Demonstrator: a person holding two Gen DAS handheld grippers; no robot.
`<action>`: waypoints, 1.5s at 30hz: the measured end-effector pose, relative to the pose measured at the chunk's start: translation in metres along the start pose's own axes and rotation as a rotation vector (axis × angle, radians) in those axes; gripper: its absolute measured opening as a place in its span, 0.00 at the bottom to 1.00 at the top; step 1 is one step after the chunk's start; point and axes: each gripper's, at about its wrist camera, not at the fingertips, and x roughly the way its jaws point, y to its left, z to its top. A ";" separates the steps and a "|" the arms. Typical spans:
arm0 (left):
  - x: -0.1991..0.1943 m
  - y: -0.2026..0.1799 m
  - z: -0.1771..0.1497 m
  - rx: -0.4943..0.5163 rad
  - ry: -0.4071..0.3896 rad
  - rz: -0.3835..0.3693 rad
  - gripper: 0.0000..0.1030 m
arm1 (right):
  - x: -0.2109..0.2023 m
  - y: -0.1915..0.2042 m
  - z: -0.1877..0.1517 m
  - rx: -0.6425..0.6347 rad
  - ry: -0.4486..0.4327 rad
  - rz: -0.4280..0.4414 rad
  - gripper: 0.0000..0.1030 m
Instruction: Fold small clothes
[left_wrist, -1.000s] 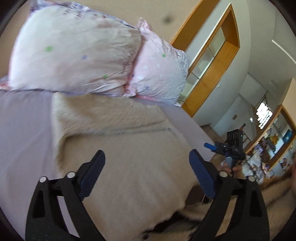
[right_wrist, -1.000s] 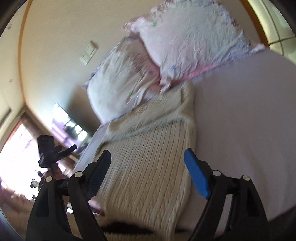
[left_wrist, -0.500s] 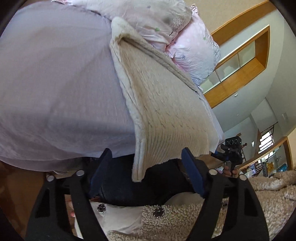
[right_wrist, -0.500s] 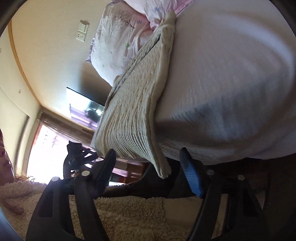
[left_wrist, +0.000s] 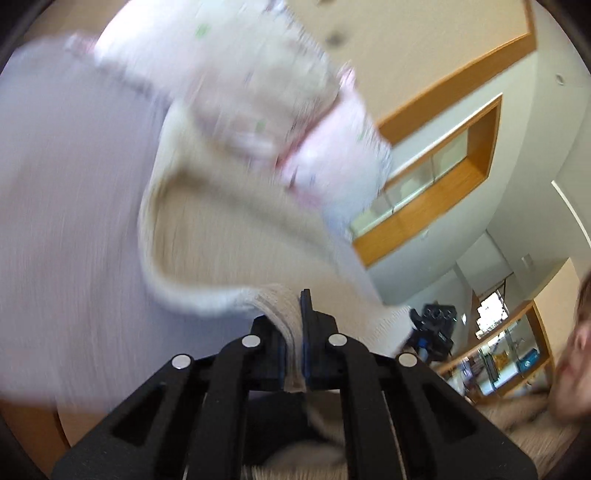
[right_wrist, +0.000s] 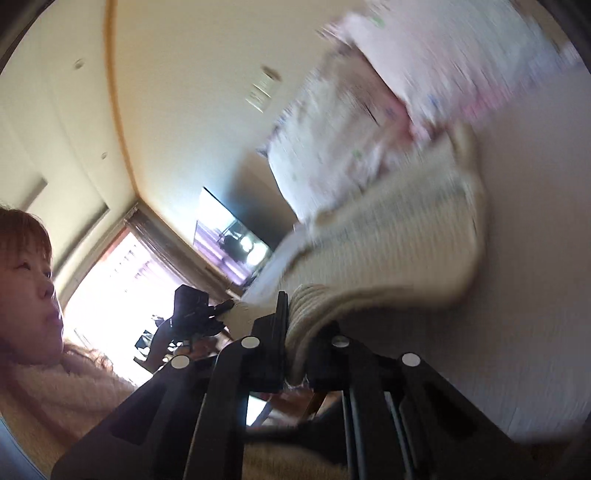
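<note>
A cream knitted sweater (left_wrist: 229, 236) lies on the lilac bed sheet (left_wrist: 70, 206), its near hem lifted off the bed. My left gripper (left_wrist: 293, 325) is shut on the sweater's near left hem corner; the knit is pinched between the blue pads. My right gripper (right_wrist: 295, 325) is shut on the near right hem corner of the sweater (right_wrist: 399, 251), the ribbed edge bunched between its jaws. The far part of the sweater still rests near the pillows. Both views are motion-blurred.
Two pale floral pillows (left_wrist: 266, 96) lie at the head of the bed, also in the right wrist view (right_wrist: 369, 122). The person's face (right_wrist: 26, 273) is close on the left. A wooden-framed window (left_wrist: 436, 177) and a bright window (right_wrist: 122, 280) lie beyond the bed.
Both grippers went from open below the bed edge to shut on the sweater's hem corners, and they are lifting the hem up and toward the pillows.
</note>
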 end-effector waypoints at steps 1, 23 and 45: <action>0.006 -0.002 0.021 0.011 -0.033 0.016 0.06 | 0.007 0.002 0.017 -0.027 -0.017 -0.011 0.08; 0.115 0.094 0.184 -0.221 -0.101 0.341 0.89 | 0.127 -0.156 0.133 0.217 -0.270 -0.610 0.99; 0.169 0.052 0.155 -0.370 -0.011 -0.007 0.16 | 0.093 -0.164 0.143 0.305 -0.273 -0.424 0.99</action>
